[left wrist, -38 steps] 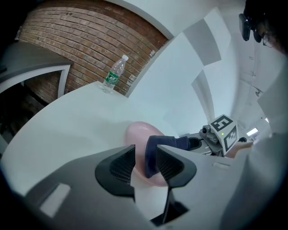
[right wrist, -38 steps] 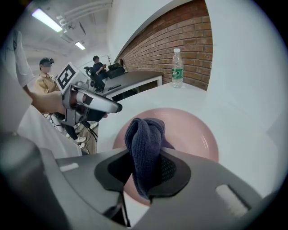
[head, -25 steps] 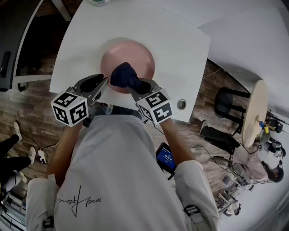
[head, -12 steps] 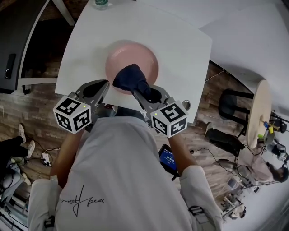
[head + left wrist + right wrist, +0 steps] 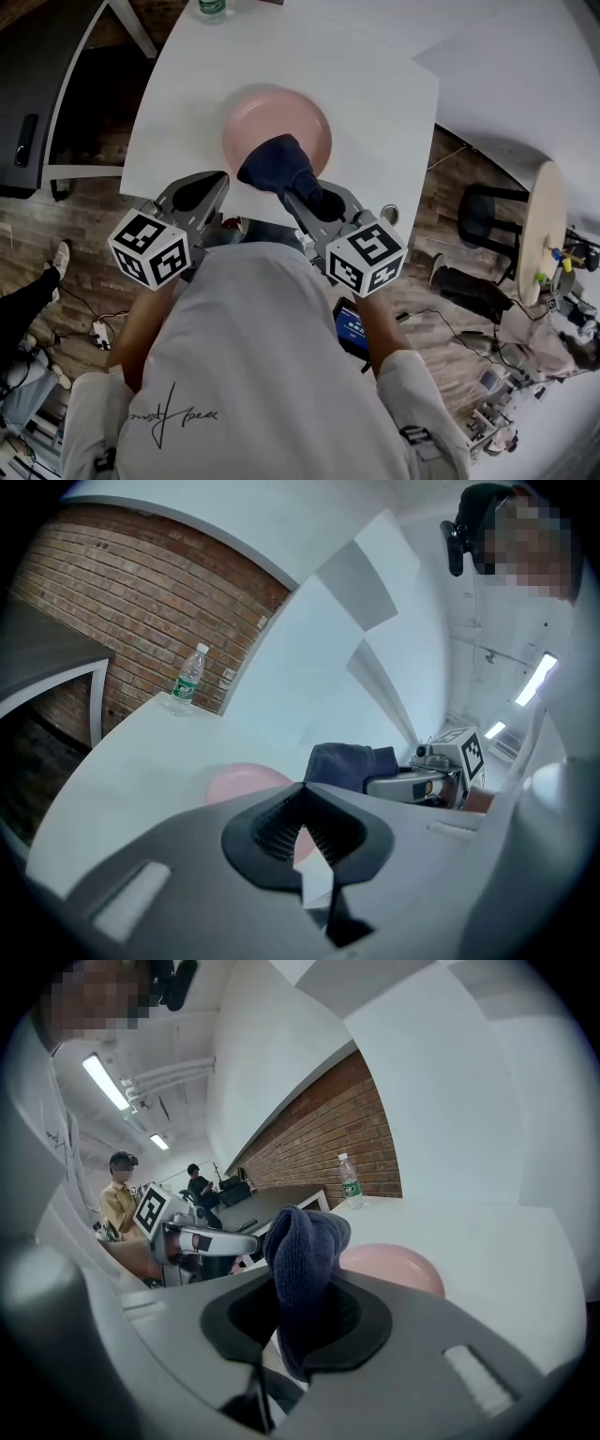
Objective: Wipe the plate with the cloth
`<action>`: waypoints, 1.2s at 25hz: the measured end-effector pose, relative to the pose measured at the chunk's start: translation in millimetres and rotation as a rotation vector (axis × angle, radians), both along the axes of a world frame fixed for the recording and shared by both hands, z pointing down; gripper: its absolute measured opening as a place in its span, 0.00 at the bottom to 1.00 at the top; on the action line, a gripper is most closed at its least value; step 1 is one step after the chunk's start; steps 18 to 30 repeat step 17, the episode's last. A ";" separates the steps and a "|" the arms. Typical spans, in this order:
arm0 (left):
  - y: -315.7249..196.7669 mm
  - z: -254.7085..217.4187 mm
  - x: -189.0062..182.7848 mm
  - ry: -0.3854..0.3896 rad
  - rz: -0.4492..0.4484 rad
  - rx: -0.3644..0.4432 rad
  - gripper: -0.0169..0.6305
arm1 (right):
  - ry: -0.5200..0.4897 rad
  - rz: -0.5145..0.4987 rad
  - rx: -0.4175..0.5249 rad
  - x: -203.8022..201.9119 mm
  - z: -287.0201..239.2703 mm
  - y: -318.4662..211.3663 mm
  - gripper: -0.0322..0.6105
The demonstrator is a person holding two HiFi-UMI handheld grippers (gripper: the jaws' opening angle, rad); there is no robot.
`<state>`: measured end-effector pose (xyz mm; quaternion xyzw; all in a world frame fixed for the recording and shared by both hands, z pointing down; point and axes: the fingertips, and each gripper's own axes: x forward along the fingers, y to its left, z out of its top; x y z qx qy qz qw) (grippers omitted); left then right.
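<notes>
A pink plate [image 5: 281, 117] lies on the white table [image 5: 375, 94], near its front edge. My right gripper [image 5: 302, 192] is shut on a dark navy cloth [image 5: 277, 161], and the bunched cloth hangs over the plate's near rim. In the right gripper view the cloth [image 5: 300, 1251] stands up between the jaws, with the plate [image 5: 398, 1267] behind it. My left gripper [image 5: 218, 180] hovers just left of the plate's near rim. Its jaws are closing and hold nothing. Through the slit between them, the left gripper view shows the plate [image 5: 242, 782] and the cloth [image 5: 352, 759].
A water bottle [image 5: 211, 7] stands at the table's far edge. A small round hole [image 5: 390, 215] sits at the table's near right corner. A black stool [image 5: 478, 217] and a round wooden table [image 5: 536, 234] stand to the right. People [image 5: 120, 1194] are in the background.
Both grippers have risen and drawn back a little toward me. The cloth came up with the right gripper. The left gripper's jaws have closed from wide apart.
</notes>
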<state>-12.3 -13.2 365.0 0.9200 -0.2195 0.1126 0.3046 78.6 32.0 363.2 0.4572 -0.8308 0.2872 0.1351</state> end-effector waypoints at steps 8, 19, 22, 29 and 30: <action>10.0 -19.6 2.5 0.062 -0.012 0.048 0.05 | -0.022 0.008 0.048 1.5 -24.5 4.6 0.15; 14.4 -30.4 5.7 0.146 -0.004 -0.005 0.05 | -0.032 0.036 0.043 5.8 -30.1 6.4 0.15; 14.4 -30.4 5.7 0.146 -0.004 -0.005 0.05 | -0.032 0.036 0.043 5.8 -30.1 6.4 0.15; 14.4 -30.4 5.7 0.146 -0.004 -0.005 0.05 | -0.032 0.036 0.043 5.8 -30.1 6.4 0.15; 14.4 -30.4 5.7 0.146 -0.004 -0.005 0.05 | -0.032 0.036 0.043 5.8 -30.1 6.4 0.15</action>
